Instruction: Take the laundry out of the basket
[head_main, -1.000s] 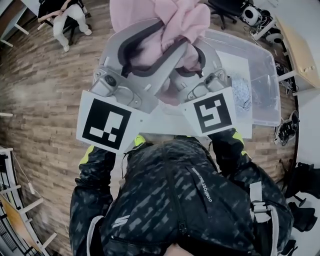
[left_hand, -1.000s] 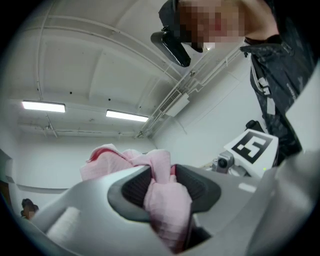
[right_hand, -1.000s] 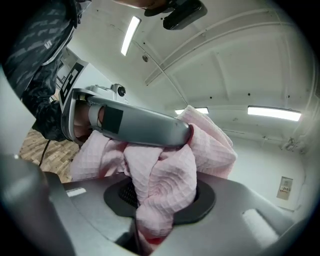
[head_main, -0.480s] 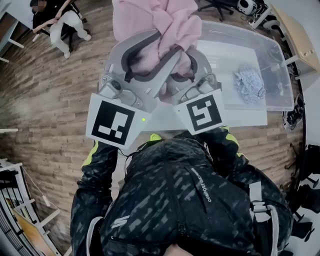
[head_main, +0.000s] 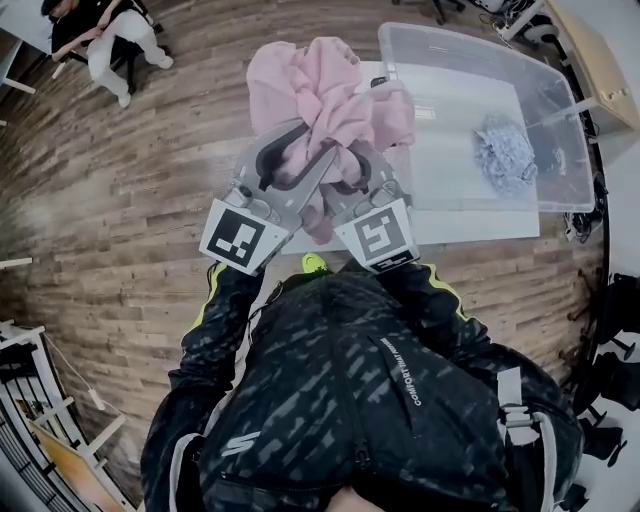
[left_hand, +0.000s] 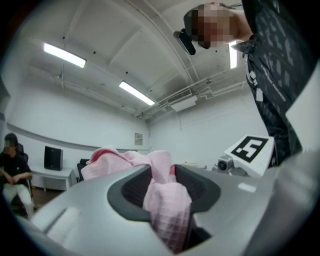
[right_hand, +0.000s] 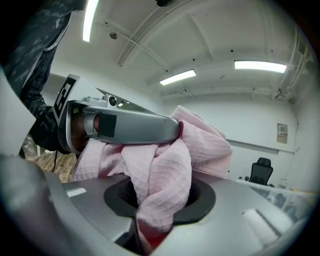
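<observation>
A pink waffle-weave cloth (head_main: 310, 90) hangs bunched in the air over the left end of the white table (head_main: 470, 225). Both grippers hold it side by side. My left gripper (head_main: 298, 160) is shut on a fold of the pink cloth (left_hand: 167, 210), which fills the gap between its jaws. My right gripper (head_main: 365, 170) is shut on another fold of the pink cloth (right_hand: 160, 185). The clear plastic basket (head_main: 560, 190) stands on the table to the right, with a crumpled blue-white cloth (head_main: 503, 155) inside. In the right gripper view the left gripper (right_hand: 125, 127) lies across the cloth.
Wooden floor surrounds the table. A person (head_main: 105, 35) sits on a chair at the far left, also seen in the left gripper view as a seated person (left_hand: 12, 170). A wooden desk (head_main: 600, 60) with cables is at the far right. An office chair (right_hand: 260, 170) stands by the wall.
Both grippers have come down together with the pink cloth, away from the head camera. The cloth now hangs lower, by the basket's left end.
</observation>
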